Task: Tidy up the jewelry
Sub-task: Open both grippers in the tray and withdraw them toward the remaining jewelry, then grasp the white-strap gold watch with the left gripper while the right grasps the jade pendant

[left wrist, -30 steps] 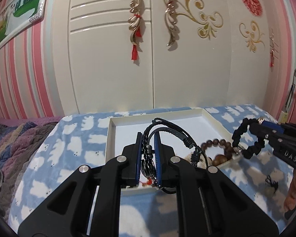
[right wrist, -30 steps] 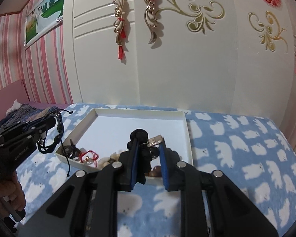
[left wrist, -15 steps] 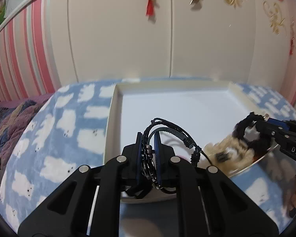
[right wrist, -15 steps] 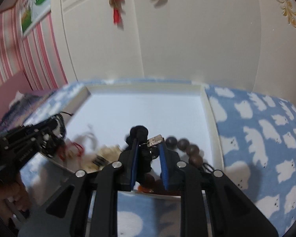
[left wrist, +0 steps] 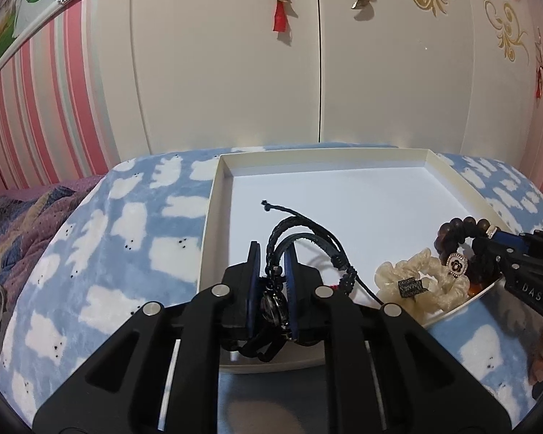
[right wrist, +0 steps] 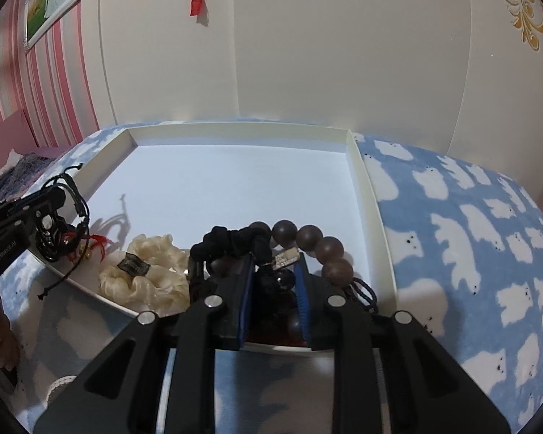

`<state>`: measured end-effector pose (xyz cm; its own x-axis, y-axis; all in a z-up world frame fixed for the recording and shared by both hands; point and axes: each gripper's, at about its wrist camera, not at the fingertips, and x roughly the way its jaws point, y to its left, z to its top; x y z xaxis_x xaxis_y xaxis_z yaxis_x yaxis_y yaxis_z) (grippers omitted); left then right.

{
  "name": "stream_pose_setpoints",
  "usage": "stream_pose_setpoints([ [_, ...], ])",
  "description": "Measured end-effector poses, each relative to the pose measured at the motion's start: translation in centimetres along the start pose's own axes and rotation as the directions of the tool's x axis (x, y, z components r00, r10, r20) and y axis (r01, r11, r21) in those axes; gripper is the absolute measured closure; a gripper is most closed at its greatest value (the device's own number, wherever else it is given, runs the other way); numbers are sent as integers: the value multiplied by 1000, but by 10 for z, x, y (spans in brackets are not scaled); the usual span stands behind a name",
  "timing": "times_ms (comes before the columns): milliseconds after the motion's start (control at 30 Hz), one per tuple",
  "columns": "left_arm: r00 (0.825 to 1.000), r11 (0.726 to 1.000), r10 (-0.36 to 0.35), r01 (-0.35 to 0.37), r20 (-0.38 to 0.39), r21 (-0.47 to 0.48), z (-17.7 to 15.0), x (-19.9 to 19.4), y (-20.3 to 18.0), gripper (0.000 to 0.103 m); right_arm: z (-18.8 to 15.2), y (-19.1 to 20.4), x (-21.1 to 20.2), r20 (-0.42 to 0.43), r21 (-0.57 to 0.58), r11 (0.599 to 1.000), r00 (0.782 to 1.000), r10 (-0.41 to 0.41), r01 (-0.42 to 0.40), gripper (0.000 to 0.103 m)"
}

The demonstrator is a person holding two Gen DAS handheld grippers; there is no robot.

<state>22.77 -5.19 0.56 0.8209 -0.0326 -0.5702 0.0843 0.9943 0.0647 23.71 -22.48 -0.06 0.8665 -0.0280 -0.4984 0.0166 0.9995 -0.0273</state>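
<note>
1. The black cord bracelet stands on edge between the pads of the left tool, its loop rising over the near left part of the white tray; one knotted tail runs away toward the tray's far side, and another trails right across the tray floor.
2. The left tool's jaws are narrow and have just been opening slightly, with the bracelet between them.
3. The black scrunchie lies crosswise over the tips of the right tool, whose narrow jaws, also just opening slightly, have it and a dark bead between them.
4. A brown bead bracelet curves to the right of the scrunchie; a cream scrunchie lies to its left in the tray's near corner.
5. The tray sits on a blue blanket with a white pattern.
</note>
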Motion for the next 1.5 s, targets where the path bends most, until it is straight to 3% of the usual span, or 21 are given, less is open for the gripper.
stream_pose_setpoints([
  [67, 1000, 1000, 12, -12, 1, 21, 1, 1, -6, 77, 0, -1, -1, 3, 6, 1000, 1000, -3, 3, 80],
  [133, 1000, 999, 26, -26, 4, 22, 2, 0, -8, 56, 0, -3, -3, 9, 11, 1000, 1000, -11, 10, 73],
  [233, 1000, 1000, 29, -29, 3, -7, 2, 0, -3, 51, 0, -1, -4, 17, 2, 1000, 1000, -13, 13, 64],
  [300, 999, 999, 32, -31, 6, -20, 3, 0, 1, 43, 0, 1, -6, 31, -8, 1000, 999, -29, 29, 41],
  [333, 999, 999, 36, -36, 9, -22, 3, 0, 1, 39, 0, 1, -9, 47, -9, 999, 998, -39, 39, 37],
  [933, 987, 996, 89, -90, 133, 3, 1, -29, -2, 13, -1, -10, -37, 130, 35, 999, 991, -34, 30, 33],
  [1067, 985, 996, 90, -92, 146, 11, 2, -34, -3, 13, 2, -10, -44, 142, 32, 999, 990, -21, 17, 27],
  [1200, 992, 997, 68, -64, 107, -41, -1, -54, 8, 14, 2, -9, -64, 135, 13, 1000, 991, 25, -27, 27],
  [1367, 996, 995, 46, -40, 76, -89, -17, -92, 21, 14, -10, -27, -97, 131, -17, 1000, 991, 15, -13, 26],
  [1500, 1000, 998, -1, 3, 21, -68, -44, -110, 5, 14, -34, -48, -112, 80, -35, 999, 997, 5, -2, 25],
])
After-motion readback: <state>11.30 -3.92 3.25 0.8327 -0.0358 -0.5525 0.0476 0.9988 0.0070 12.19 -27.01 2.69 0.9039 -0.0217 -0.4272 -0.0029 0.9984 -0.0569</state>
